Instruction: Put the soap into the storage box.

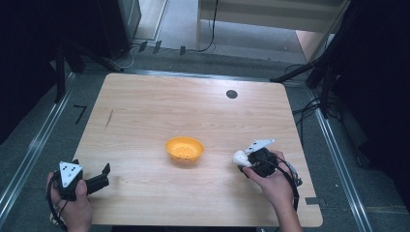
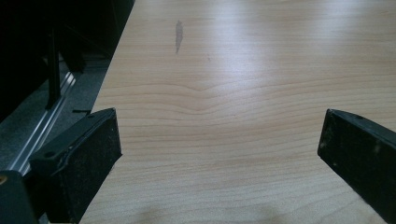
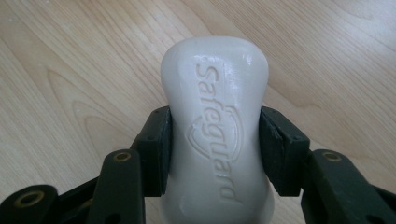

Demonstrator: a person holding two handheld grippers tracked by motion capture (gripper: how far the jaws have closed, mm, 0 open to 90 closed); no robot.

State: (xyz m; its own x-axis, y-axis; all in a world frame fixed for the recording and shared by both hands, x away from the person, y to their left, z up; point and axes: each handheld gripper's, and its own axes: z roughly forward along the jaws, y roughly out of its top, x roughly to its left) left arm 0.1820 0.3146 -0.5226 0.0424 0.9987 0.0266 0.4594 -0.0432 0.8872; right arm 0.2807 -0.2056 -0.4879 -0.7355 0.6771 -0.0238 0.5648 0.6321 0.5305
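The right tongs (image 3: pixel 215 149) are clamped on a white bar of soap (image 3: pixel 215 135), one pad pressing each long side; the bar fills the middle of the right gripper view, its stamped face up. In the high view the soap (image 1: pixel 239 158) sits right of centre, just right of a yellow bowl (image 1: pixel 184 149) on the wooden bench (image 1: pixel 145 111). The left tongs (image 1: pixel 99 179), at the lower left of the high view, stand wide apart with nothing between them, only bare bench (image 2: pixel 224 93).
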